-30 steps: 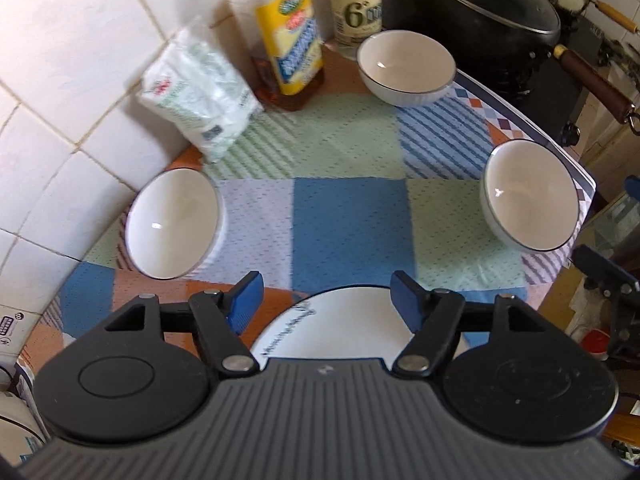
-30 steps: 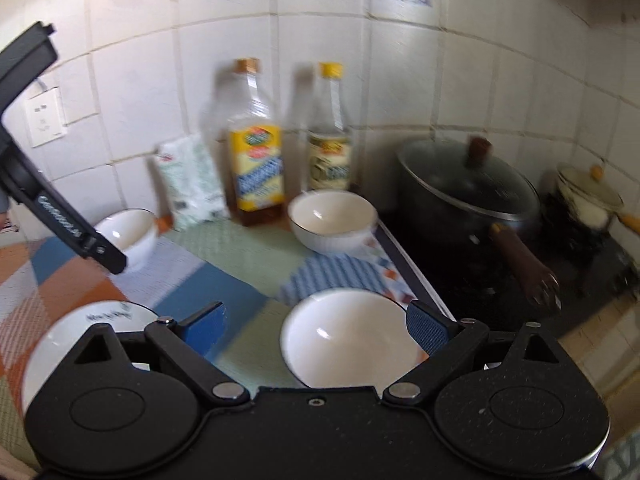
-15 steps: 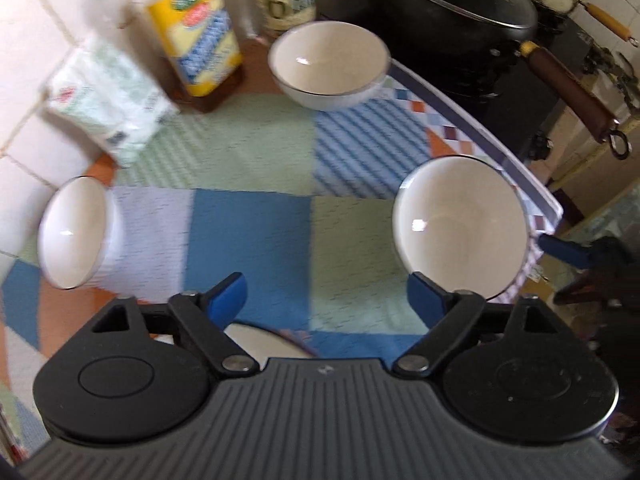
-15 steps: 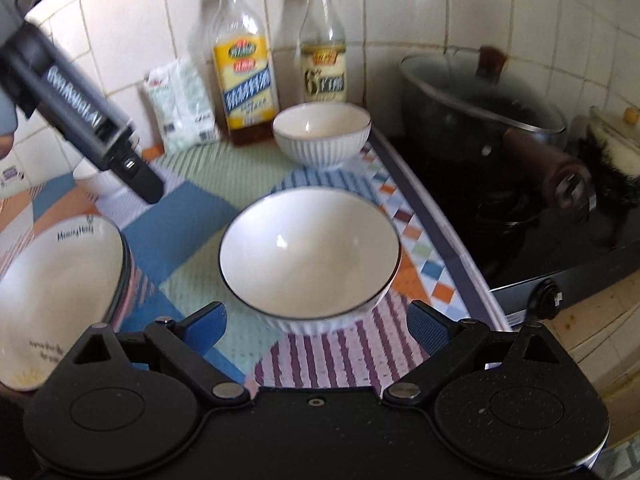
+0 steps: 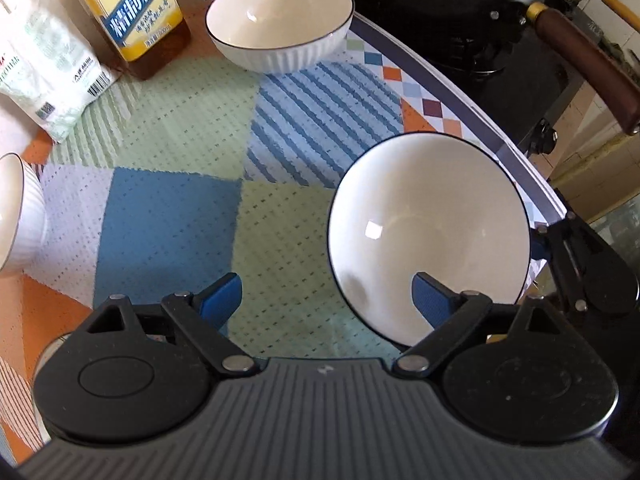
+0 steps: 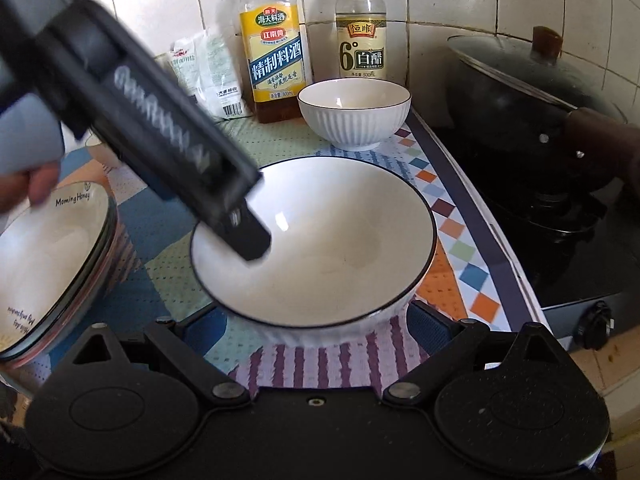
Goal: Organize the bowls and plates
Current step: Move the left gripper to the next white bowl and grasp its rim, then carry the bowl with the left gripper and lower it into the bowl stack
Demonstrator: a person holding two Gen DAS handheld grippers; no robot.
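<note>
Both of your grippers have closed in on the near bowl (image 6: 320,240) since half a second ago; it now fills the middle of the right view and sits much lower and nearer in the left one.

Your right gripper (image 6: 316,320) is spread wide, with the bowl's near side sitting between its blue fingers (image 6: 430,328); the left one is hidden behind the bowl, and you cannot tell whether either pad touches the wall. Your left gripper (image 5: 326,298) is also released, holding nothing. Its right finger (image 5: 432,300) hangs over the inside of the bowl (image 5: 428,236), while its left finger is over the cloth (image 5: 168,216). From the right view, that finger tip shows dark above the bowl's left rim.

Just left of the bowl stands a stack of plates (image 6: 52,264), lettered along the rim. Further back, a second ribbed bowl (image 6: 354,112) rests near the cloth's far edge, well apart from the first. A third bowl (image 5: 18,212) stands at the left edge of the left view. Behind stand two bottles (image 6: 276,52) and a white packet (image 6: 208,72) against the tiled wall, with a lidded black wok (image 6: 520,88) on the stove to the right.
</note>
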